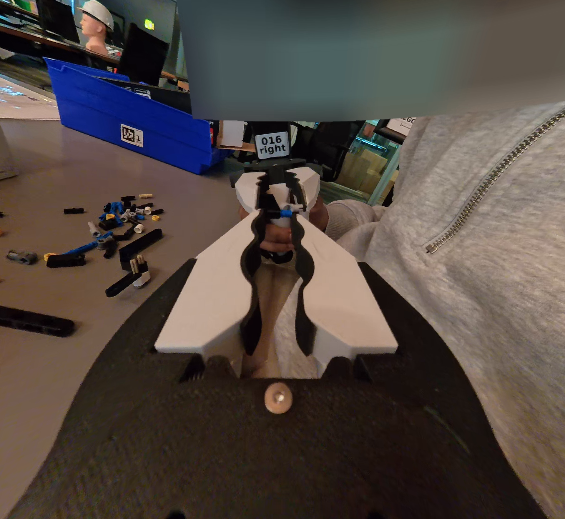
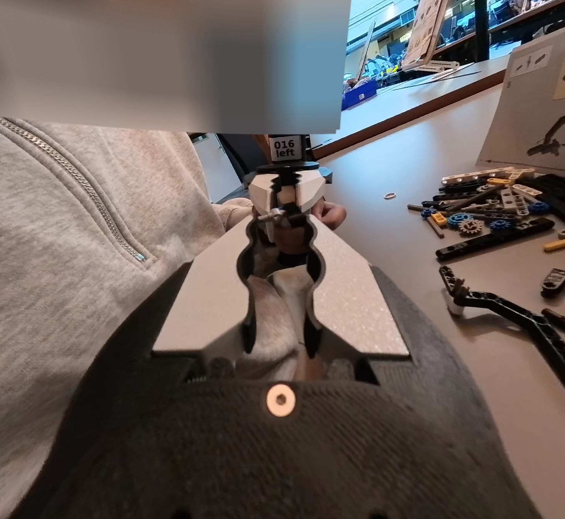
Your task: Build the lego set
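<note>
I am pinching a blue pin (image 1: 286,214) in my left gripper (image 1: 276,217) and a grey connector (image 2: 276,214) in my right gripper (image 2: 279,217), tip to tip, fingers nearly closed, to join them.

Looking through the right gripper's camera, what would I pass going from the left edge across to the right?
Grey zip-up sleeve → left gripper facing the camera, pinching a small grey pin → small ring lying alone on the table → heap of beams and gears → instruction sheet.
</note>
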Demonstrator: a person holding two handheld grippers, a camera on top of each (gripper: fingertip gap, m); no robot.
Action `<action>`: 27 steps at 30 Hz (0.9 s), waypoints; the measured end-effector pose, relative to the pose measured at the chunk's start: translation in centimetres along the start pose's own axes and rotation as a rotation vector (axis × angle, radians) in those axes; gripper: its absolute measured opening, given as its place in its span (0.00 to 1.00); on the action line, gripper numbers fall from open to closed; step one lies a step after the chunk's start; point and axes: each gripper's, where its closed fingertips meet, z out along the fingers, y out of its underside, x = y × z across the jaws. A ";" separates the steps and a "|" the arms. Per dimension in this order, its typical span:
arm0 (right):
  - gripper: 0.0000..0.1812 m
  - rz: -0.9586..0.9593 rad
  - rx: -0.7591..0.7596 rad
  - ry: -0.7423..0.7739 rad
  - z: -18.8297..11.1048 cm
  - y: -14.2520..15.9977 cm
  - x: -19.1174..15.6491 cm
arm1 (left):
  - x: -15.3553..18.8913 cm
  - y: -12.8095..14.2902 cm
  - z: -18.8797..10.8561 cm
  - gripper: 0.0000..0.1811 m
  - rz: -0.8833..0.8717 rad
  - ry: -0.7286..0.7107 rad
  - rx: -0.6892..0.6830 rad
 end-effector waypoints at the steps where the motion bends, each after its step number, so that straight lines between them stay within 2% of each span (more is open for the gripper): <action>1: 0.15 -0.010 0.003 0.009 0.0 -0.1 0.1 | -0.1 0.0 0.0 0.08 0.007 -0.007 0.000; 4: 0.22 -0.065 0.016 0.065 0.0 -0.4 0.6 | -0.1 0.1 0.0 0.08 0.020 -0.014 -0.008; 8: 0.21 -0.082 -0.026 0.054 0.1 0.2 0.5 | -0.2 0.1 0.0 0.07 0.027 -0.022 -0.012; 14: 0.19 -0.039 0.016 0.018 0.0 -0.3 0.2 | -0.1 -0.2 -0.1 0.07 0.015 -0.016 0.003; 27: 0.15 -0.018 0.007 -0.009 0.2 -0.1 -0.1 | 0.2 -0.2 0.0 0.07 0.016 -0.010 -0.001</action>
